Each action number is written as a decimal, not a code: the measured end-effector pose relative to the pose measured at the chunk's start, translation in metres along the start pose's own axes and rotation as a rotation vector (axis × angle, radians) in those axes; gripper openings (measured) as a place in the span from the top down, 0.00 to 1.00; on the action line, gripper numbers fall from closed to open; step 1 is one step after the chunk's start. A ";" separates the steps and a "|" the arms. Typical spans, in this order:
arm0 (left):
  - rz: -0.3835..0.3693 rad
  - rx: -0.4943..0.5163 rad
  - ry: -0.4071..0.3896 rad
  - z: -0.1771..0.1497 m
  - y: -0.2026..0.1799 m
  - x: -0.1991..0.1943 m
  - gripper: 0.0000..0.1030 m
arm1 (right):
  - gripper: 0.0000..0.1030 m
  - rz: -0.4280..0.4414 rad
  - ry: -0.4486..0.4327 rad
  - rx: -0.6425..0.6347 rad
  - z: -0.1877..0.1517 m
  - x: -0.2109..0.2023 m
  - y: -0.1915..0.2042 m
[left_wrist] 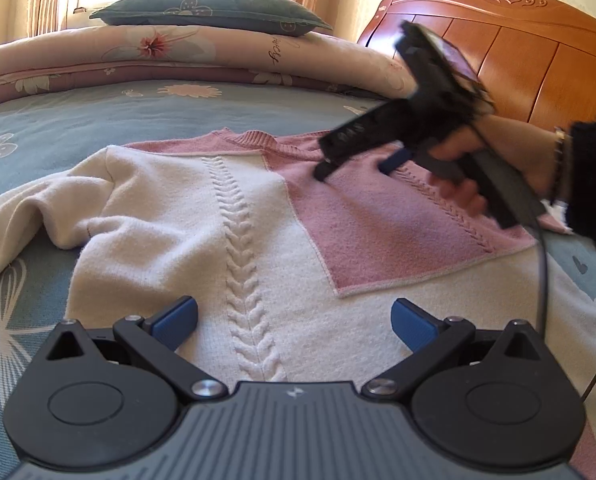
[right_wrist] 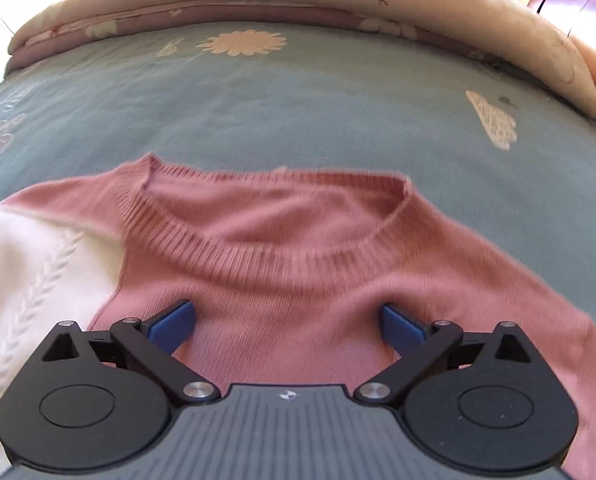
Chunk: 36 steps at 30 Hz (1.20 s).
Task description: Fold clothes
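Observation:
A pink and white cable-knit sweater (left_wrist: 258, 240) lies flat on the bed, pink collar at the far end. My left gripper (left_wrist: 294, 326) is open and empty, low over the white body near the hem. My right gripper (left_wrist: 354, 168), seen in the left wrist view, is held by a hand over the pink chest panel and is motion-blurred. In the right wrist view the right gripper (right_wrist: 288, 328) is open just below the ribbed collar (right_wrist: 274, 256) of the sweater (right_wrist: 298, 320), with pink fabric between its blue pads, which do not grip it.
The bed has a blue floral sheet (left_wrist: 58, 128). A folded floral quilt (left_wrist: 178, 52) and a green pillow (left_wrist: 206, 12) lie at the far side. A wooden headboard (left_wrist: 518, 52) stands on the right. The white left sleeve (left_wrist: 26, 216) trails off to the left.

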State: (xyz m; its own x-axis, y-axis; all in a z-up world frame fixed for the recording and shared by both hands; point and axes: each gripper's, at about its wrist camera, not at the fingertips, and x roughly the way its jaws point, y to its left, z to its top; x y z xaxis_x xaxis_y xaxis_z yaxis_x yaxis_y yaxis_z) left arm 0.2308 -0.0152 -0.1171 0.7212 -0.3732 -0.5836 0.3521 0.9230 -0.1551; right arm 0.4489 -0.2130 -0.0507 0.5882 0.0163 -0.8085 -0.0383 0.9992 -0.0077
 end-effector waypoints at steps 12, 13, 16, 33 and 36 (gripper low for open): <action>0.042 0.046 0.016 -0.001 -0.008 0.002 0.01 | 0.05 0.160 -0.001 0.168 -0.075 -0.160 -0.070; 0.044 0.050 0.017 -0.001 -0.009 0.002 0.01 | 0.05 0.171 -0.001 0.196 -0.092 -0.160 -0.073; 0.047 0.053 0.018 -0.001 -0.009 0.002 0.01 | 0.06 0.142 -0.004 0.239 -0.142 -0.155 -0.077; 0.055 0.061 0.020 -0.002 -0.011 0.002 0.01 | 0.08 0.105 -0.071 0.448 -0.275 -0.207 -0.079; 0.062 0.068 0.023 -0.002 -0.012 0.002 0.01 | 0.07 0.105 -0.106 0.501 -0.285 -0.228 -0.083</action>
State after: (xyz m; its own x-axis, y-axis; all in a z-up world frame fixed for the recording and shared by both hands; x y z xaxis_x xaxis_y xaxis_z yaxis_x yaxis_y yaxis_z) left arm 0.2269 -0.0271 -0.1183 0.7293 -0.3125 -0.6087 0.3475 0.9355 -0.0640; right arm 0.0879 -0.3100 -0.0338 0.6812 0.0949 -0.7259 0.2749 0.8858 0.3738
